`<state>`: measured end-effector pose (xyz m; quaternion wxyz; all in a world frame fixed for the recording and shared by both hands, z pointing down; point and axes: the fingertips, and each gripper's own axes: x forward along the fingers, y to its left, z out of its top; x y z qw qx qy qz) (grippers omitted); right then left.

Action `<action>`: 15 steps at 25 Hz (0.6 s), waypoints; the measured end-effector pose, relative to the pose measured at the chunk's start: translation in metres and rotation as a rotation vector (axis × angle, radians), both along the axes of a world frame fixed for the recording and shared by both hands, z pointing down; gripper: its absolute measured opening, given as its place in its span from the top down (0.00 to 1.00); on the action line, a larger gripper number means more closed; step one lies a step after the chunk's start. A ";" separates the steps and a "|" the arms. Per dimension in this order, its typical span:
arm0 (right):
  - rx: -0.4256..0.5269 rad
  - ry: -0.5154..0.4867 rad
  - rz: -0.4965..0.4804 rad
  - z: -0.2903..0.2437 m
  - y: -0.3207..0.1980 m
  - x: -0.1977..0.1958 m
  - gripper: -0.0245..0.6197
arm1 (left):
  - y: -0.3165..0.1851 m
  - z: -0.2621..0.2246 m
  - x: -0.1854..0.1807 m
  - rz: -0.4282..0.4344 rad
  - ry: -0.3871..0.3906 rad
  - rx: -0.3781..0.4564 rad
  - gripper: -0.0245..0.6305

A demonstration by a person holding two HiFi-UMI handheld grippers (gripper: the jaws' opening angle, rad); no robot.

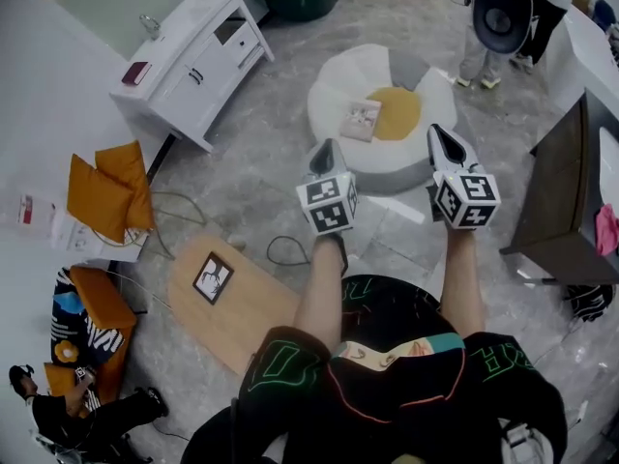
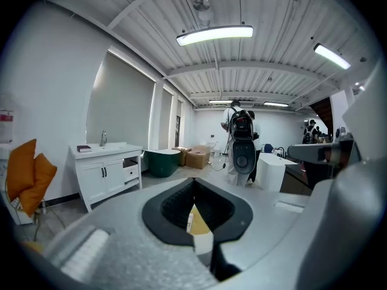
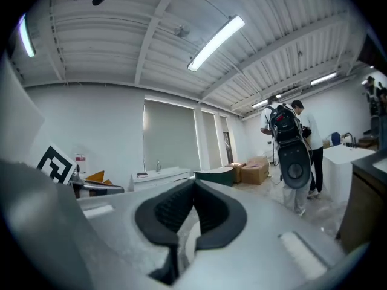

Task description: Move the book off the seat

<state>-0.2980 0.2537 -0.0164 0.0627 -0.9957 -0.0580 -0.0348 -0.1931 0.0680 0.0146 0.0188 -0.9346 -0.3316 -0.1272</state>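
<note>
Grey plastic with black pads, the left gripper (image 1: 327,153) hangs over the floor just short of the near rim of the seat (image 1: 340,77), tipped a little downward. In its own view the jaws are pressed together with nothing caught between them; only a sliver of the seat's yellow and white shows past the pads.

The book (image 1: 361,120) lies flat on the left half of the round white seat, its right edge against the yellow patch (image 1: 400,112) at the seat's middle. From the left gripper it sits ahead and slightly to the right, near but not touching. It looks almost square, so its long axis is hard to call; if anything, it runs away from the person, leaning a little to the right.

The right gripper (image 1: 442,138) is held level over the seat's near right rim, jaws likewise closed on nothing. The yellow patch lies between it and the book.

The left gripper is judged the nearer one. It would need to open its jaws first, then reach forward and rightward to take the book's near edge.
</note>
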 end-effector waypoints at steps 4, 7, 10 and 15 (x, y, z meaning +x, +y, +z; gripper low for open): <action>0.034 -0.011 -0.025 0.009 -0.001 0.011 0.96 | -0.002 0.007 0.011 -0.019 0.000 0.020 0.95; 0.037 -0.020 -0.020 0.015 0.006 0.022 0.96 | -0.002 0.008 0.029 -0.057 0.011 0.001 0.95; 0.029 -0.044 -0.001 0.026 0.021 0.036 0.96 | 0.008 0.014 0.052 -0.075 0.007 -0.020 0.95; 0.024 -0.078 0.052 0.036 0.052 0.072 0.96 | 0.039 0.028 0.096 -0.047 -0.015 -0.030 0.95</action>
